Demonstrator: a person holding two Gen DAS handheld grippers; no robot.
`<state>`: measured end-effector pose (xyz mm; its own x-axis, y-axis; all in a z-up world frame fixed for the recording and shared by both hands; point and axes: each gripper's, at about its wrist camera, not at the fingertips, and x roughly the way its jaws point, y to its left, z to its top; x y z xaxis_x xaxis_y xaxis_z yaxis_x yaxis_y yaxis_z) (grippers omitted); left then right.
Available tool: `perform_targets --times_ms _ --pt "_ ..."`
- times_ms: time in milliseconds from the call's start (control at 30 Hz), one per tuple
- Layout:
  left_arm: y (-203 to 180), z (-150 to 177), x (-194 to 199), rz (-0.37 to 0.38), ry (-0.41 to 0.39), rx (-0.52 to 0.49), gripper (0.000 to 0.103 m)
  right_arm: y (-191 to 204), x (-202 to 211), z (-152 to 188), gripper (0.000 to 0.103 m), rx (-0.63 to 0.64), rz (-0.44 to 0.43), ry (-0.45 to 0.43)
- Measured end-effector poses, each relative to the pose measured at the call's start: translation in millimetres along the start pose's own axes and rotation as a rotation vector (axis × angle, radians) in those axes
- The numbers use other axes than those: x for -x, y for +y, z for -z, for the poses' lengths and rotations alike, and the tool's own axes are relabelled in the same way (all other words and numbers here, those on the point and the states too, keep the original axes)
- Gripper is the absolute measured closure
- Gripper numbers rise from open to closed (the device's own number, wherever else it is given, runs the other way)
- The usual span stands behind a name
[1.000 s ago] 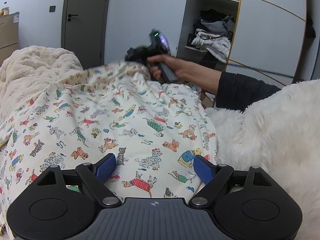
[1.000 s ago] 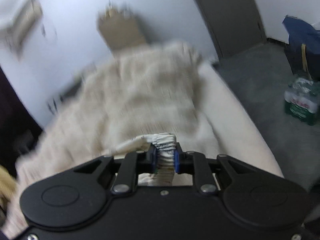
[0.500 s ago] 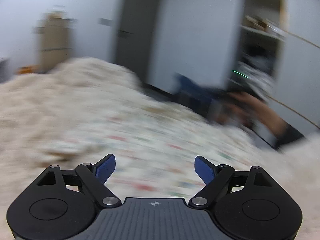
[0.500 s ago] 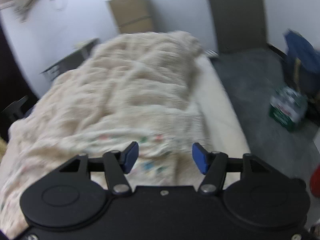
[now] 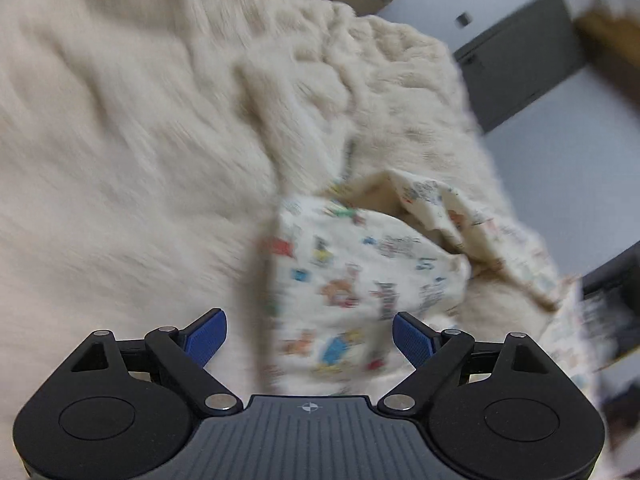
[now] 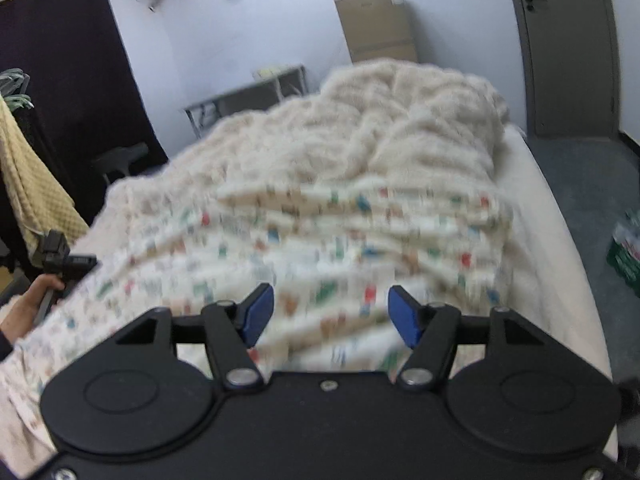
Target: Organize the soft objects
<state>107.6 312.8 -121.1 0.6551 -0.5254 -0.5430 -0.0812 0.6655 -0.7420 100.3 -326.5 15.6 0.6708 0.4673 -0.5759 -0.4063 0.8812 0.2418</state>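
While both tongs gape, one printed sheet [image 6: 320, 236], one fluffy blanket [image 6: 380, 128]

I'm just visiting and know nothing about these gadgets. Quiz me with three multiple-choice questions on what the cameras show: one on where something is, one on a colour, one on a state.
1. Where does the printed sheet lie?
A. on the fluffy blanket on the bed
B. on the floor
C. on the grey table

2. What colour are the gripper's pads?
A. red
B. blue
C. yellow

3. How is the right gripper?
A. clamped on the sheet
B. holding a box
C. open, holding nothing

Answers: 1 A, the sheet drapes over the cream blanket; 2 B, both pads show blue; 3 C, the pads stand apart above the cloth.
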Motion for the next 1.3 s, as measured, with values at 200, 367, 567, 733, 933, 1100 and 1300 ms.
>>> perform_targets --times_ms 200,367,567,733,933,1100,1300 --pt "-17.1 11.6 -3.1 -0.069 -0.044 -0.08 0.022 -2.3 23.3 31.4 0.029 0.041 0.223 -0.039" --pt "-23.7 20.6 1.3 -0.096 -0.055 -0.117 0.056 -15.3 13.1 43.7 0.027 0.002 0.208 -0.047" --pt "-23.6 2.7 35.4 -0.065 -0.145 -0.113 0.094 -10.1 9.0 47.9 0.028 0.023 0.2 -0.051" --pt "-30.1 -44.6 128.3 0.151 -0.454 0.008 0.1 -10.1 6.4 47.6 0.028 0.011 0.191 -0.044" --pt "-73.6 -77.6 216.6 0.111 -0.685 -0.076 0.1 -5.8 5.5 46.3 0.028 0.028 0.195 -0.044" --pt "-64.1 -61.0 211.3 -0.133 -0.586 -0.117 0.099 -8.1 5.3 47.0 0.028 0.02 0.185 -0.041" --pt "9.8 -49.3 172.3 -0.156 -0.525 0.143 0.099 -8.5 5.3 46.1 0.028 0.025 0.189 -0.038"
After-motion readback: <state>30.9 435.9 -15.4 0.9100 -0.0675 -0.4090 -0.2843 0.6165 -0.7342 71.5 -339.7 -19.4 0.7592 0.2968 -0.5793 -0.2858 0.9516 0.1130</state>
